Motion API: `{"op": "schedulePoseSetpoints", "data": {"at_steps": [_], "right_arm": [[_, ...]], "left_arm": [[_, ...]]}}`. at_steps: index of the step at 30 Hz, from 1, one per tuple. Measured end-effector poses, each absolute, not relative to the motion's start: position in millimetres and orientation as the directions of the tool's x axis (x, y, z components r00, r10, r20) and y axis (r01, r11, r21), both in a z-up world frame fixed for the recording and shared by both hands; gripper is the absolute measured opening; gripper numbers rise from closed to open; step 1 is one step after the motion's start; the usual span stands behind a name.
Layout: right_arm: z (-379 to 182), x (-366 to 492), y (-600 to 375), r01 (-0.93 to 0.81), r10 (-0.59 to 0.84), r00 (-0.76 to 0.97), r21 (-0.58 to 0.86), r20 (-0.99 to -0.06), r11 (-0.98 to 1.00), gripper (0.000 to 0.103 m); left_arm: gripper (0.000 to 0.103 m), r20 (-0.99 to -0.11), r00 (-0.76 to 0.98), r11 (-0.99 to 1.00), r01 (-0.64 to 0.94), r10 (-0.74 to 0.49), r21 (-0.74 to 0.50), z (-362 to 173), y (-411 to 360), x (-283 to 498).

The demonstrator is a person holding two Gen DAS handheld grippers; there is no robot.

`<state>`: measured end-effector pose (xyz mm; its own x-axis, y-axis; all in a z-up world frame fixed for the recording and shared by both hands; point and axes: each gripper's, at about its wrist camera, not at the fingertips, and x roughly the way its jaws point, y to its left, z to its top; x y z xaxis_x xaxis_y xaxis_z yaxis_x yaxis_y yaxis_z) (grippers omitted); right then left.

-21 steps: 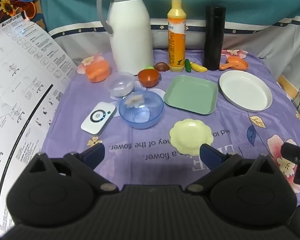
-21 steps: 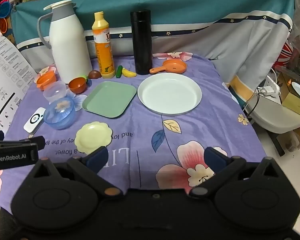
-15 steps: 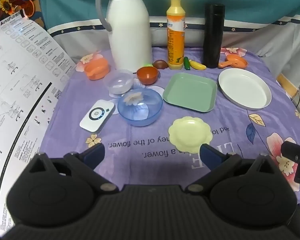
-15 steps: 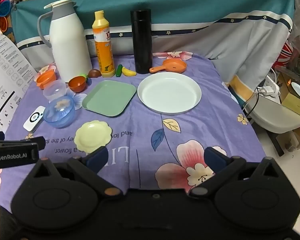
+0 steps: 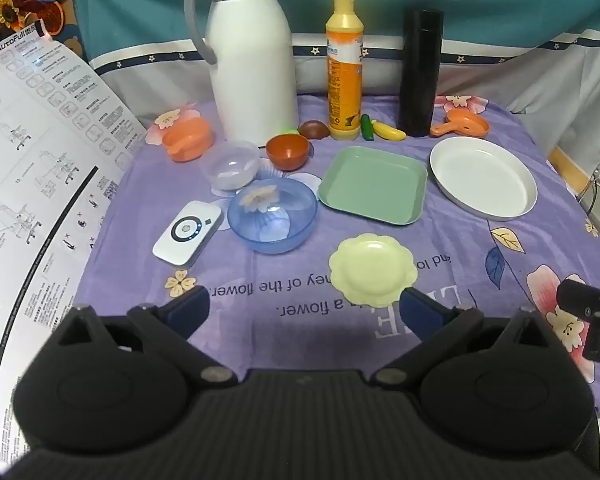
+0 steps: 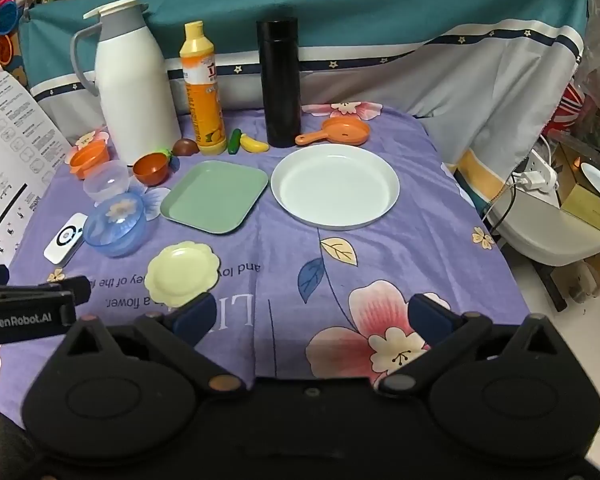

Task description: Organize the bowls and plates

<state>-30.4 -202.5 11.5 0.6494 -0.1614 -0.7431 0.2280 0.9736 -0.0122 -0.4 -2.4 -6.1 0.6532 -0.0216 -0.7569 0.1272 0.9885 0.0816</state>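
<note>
Left gripper (image 5: 304,312): spread wide, empty, hovering over the table's near edge, the yellow scalloped plate (image 5: 372,269) just ahead of its fingers.
Right gripper (image 6: 310,316): also released, holding nothing, over the near edge by the right corner.
Plates: yellow one nearest; green square plate (image 5: 374,190) mid-table; white round plate (image 5: 483,178) toward the right edge. All lie apart, none stacked.
Bowls: blue bowl (image 5: 272,214), clear bowl (image 5: 230,164) and brown bowl (image 5: 287,151) cluster toward the left edge.
Stage: sorting looks not yet begun; likely the yellow plate goes first.
</note>
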Motion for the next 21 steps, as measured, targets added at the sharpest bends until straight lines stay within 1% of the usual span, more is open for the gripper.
{"op": "schedulePoseSetpoints", "data": {"at_steps": [21], "right_arm": [[7.3, -22.7, -206.5, 0.243, -0.166, 0.630, -0.011, -0.759, 0.970, 0.103]], "left_arm": [[0.103, -0.771, 0.636, 0.987, 0.140, -0.031, 0.075, -12.3, -9.1, 6.9]]}}
